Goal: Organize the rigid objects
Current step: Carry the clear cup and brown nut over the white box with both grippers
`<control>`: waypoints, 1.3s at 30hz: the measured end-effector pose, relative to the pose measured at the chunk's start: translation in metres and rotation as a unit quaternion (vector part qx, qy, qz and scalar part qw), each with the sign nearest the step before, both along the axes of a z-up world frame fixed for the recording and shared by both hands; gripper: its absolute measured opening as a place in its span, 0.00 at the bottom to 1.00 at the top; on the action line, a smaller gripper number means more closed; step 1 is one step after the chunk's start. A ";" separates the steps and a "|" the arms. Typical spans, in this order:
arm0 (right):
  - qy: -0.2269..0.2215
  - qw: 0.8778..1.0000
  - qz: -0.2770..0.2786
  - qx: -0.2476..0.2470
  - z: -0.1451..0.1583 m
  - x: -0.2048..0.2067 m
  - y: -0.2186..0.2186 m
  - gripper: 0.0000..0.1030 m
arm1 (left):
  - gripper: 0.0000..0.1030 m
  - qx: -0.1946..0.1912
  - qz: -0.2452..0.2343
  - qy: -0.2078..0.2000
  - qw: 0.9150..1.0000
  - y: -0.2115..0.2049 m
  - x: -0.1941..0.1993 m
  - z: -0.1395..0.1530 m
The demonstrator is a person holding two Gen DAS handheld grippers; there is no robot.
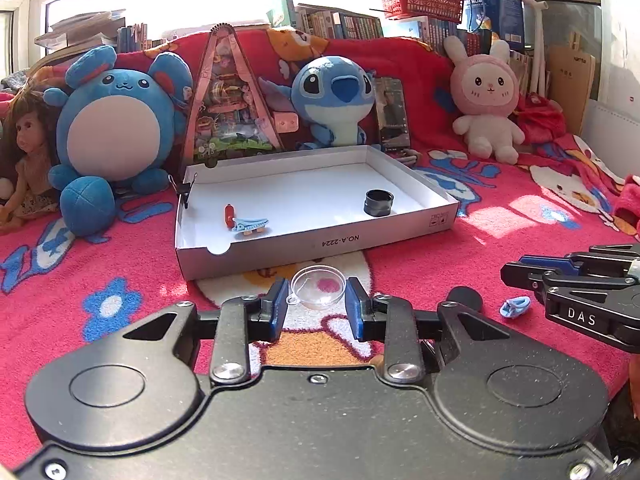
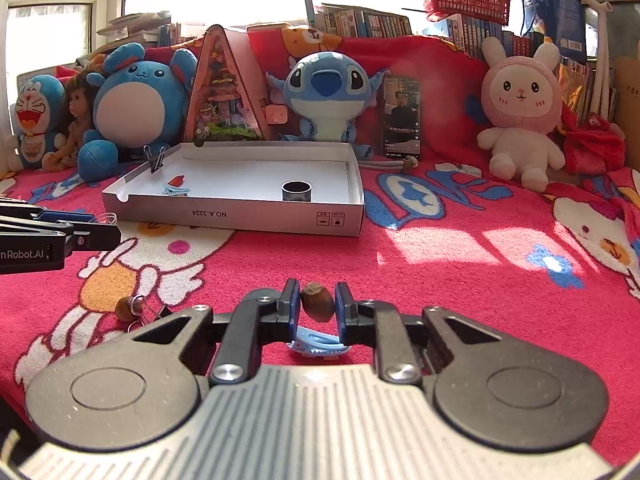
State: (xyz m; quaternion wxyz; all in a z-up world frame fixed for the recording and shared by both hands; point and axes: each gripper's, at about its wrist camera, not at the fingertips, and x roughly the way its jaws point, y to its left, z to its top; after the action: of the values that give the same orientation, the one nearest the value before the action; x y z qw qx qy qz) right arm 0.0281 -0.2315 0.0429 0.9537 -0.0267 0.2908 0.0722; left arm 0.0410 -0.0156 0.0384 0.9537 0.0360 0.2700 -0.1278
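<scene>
A white cardboard tray lies on the red blanket. In it are a black ring, a blue hair clip, a small red piece and a black binder clip on its rim. My left gripper is shut on a clear plastic half-dome. My right gripper is shut on a brown hazelnut, just above a light blue hair clip that also shows in the left wrist view.
A second hazelnut and a binder clip lie front left. A black disc lies on the blanket. Plush toys, a triangular dollhouse, a phone and a doll line the back.
</scene>
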 end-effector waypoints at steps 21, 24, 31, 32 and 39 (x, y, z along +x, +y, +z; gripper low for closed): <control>-0.015 0.999 -0.013 0.026 0.008 0.078 0.023 0.22 | 0.28 -0.027 0.045 -0.008 0.999 0.016 0.076 0.011; -0.009 0.999 -0.019 0.027 0.009 0.090 0.019 0.22 | 0.28 -0.033 0.047 0.002 0.998 0.019 0.091 0.011; 0.018 0.998 -0.029 0.055 0.017 0.129 0.011 0.22 | 0.28 -0.045 0.056 0.036 0.997 0.028 0.137 0.011; 0.025 0.997 -0.029 0.062 0.018 0.135 0.010 0.22 | 0.28 -0.049 0.056 0.043 0.996 0.030 0.144 0.010; 0.089 0.989 -0.028 0.113 0.017 0.182 0.011 0.22 | 0.28 -0.058 0.076 0.076 0.992 0.035 0.183 0.007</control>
State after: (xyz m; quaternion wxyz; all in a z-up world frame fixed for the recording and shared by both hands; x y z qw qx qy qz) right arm 0.2099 -0.2204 0.0595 0.9226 0.0959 0.3651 0.0794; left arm 0.2241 0.0197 0.0458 0.9378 -0.0502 0.3358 -0.0724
